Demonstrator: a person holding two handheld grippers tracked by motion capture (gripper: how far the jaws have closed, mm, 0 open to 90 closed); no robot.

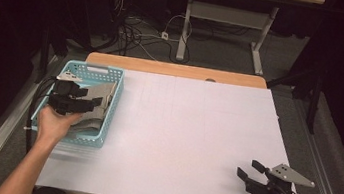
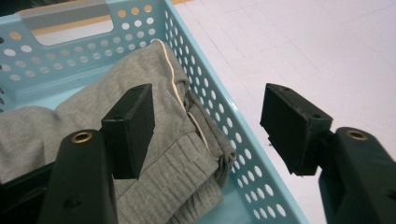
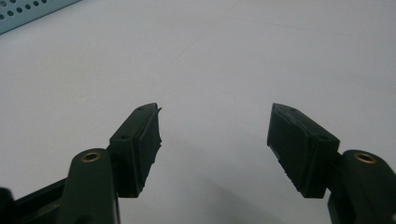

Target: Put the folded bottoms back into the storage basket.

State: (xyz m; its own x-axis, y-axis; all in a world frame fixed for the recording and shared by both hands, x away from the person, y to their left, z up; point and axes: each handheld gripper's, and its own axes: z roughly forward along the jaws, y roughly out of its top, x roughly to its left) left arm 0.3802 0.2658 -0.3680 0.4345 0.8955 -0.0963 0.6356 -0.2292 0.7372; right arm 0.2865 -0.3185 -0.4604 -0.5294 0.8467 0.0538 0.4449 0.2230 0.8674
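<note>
A light blue perforated basket (image 1: 94,68) stands at the table's left edge with a folded grey garment (image 1: 103,93) inside. My left gripper (image 1: 89,102) hovers low over the basket, open. In the left gripper view its jaws straddle the basket's right wall (image 2: 208,84): one jaw is above the grey garment (image 2: 140,70), which has a pale cord, and the other is outside over the table. Nothing is pinched between the pads. My right gripper (image 1: 248,169) rests near the front right corner, open and empty, pointing left over bare white surface (image 3: 215,126).
A white sheet (image 1: 191,130) covers the table, with a wooden strip (image 1: 173,69) showing at the far edge. A corner of the basket (image 3: 28,11) shows in the right gripper view. Beyond the table are floor cables (image 1: 138,34) and another desk's legs (image 1: 185,23).
</note>
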